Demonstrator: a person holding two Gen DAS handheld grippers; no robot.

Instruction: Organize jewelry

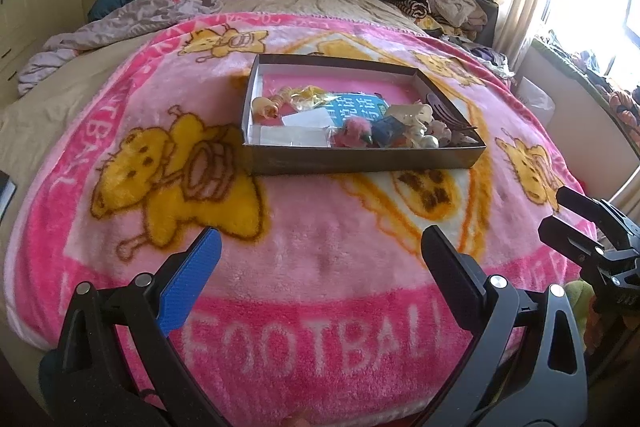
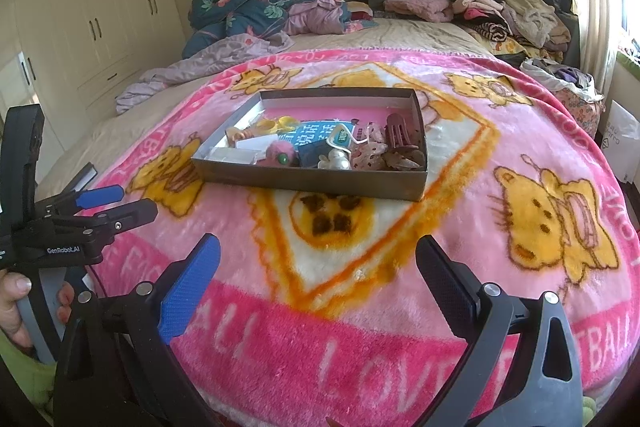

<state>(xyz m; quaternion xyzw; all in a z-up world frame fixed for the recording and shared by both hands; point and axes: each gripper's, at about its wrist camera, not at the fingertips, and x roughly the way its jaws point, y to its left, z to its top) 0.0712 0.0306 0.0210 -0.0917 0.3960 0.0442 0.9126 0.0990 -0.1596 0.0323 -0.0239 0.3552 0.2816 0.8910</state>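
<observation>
A shallow dark cardboard box with a pink bottom (image 2: 316,183) is seen on the pink plush blanket with yellow cartoon figures (image 2: 460,227), spread over the bed. All the small items are gathered inside the box, mostly toward its near side: a cream hair clip (image 1: 416,115), a dark maroon claw clip (image 2: 400,137), pearl-like white beads (image 2: 338,161), a pink fluffy pompom (image 2: 276,153), a yellow clear packet (image 2: 280,125) and a blue printed card (image 2: 316,137). Nothing of the jewelry is seen on the blanket outside the box.

The left gripper (image 1: 320,259) is held wide open above the blanket, well apart from the box, and nothing is between its fingers. The right gripper (image 2: 318,267) is also wide open and empty, near the front edge of the bed. A hand (image 2: 14,303) is seen on the handle of the left gripper.

The scene fits two stages: the pieces lie mixed and are waiting for sorting, or they were collected into the box and the grippers are drawn back. Which one it is cannot be decided, so no next move can be named with certainty
</observation>
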